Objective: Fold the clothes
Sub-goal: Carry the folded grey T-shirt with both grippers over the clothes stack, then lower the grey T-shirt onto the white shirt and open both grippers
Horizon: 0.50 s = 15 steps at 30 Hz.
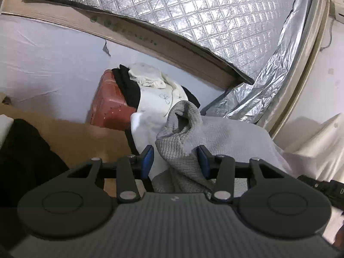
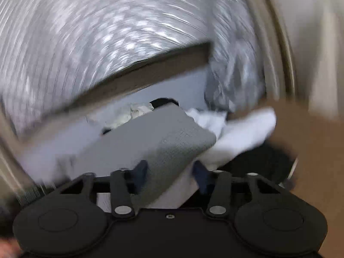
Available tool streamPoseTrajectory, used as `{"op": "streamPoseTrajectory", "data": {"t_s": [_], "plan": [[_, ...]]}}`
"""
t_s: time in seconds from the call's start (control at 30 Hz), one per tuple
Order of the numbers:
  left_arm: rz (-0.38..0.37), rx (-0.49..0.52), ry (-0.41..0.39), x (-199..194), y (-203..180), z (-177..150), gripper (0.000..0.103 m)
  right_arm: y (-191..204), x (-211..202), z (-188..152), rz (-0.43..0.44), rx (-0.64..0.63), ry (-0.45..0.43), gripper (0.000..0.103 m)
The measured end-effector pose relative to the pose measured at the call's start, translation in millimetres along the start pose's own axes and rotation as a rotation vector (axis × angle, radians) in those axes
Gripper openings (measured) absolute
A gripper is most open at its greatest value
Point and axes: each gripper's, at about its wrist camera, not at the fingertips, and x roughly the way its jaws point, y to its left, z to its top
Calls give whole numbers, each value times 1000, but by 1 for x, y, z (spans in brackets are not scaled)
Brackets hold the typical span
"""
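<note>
A quilted silver foil cover [image 1: 193, 17] hangs over a pale wall; below it a red suitcase [image 1: 109, 105] carries heaped clothes [image 1: 154, 94]. The grey knit garment [image 1: 182, 142] lies between both tongs: left gripper [image 1: 175, 161] and right gripper [image 2: 171, 172] each clamp it.

1. Grey knit garment [image 1: 182, 142]: waffle-textured, bunched into a standing fold with an open cuff at centre frame in the left wrist view.
2. The same grey fabric [image 2: 172, 142] crosses mid-frame in the right wrist view, blurred.
3. White garment [image 2: 243, 133] lies crumpled right of centre.
</note>
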Motion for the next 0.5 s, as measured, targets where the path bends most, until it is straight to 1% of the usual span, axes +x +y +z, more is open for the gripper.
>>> {"op": "streamPoseTrajectory", "data": {"t_s": [0.03, 0.1, 0.17, 0.2, 0.27, 0.3, 0.33, 0.37, 0.43, 0.47, 0.5], "plan": [[-11, -7, -5, 0, 0, 0, 44, 4, -5, 6, -7, -51, -27, 20], [-64, -26, -14, -3, 0, 1, 44, 11, -14, 16, -26, -139, -83, 20], [-89, -10, -18, -4, -6, 0, 44, 7, -20, 22, -58, -157, -130, 20], [-101, -2, -19, -4, -9, 0, 44, 0, -17, 22, -71, -143, -125, 20], [-91, 20, 9, 2, -17, -4, 47, -21, 0, 13, -89, -89, -73, 20], [-73, 24, 17, 7, -19, -7, 47, -30, 8, 6, -80, -53, -36, 20], [-57, 27, 24, 11, -21, -11, 47, -37, 15, 1, -64, -23, 2, 24], [-56, 23, 25, 13, -21, -11, 49, -44, 17, -2, -57, 11, 24, 33], [-53, 16, 25, 15, -21, -11, 51, -53, 10, -4, -66, 86, 20, 41], [-61, 11, 16, 13, -20, -9, 51, -55, 8, -3, -76, 109, 19, 42], [-58, 16, -2, 7, -21, -5, 50, -50, 5, -1, -106, 93, 12, 42]]}}
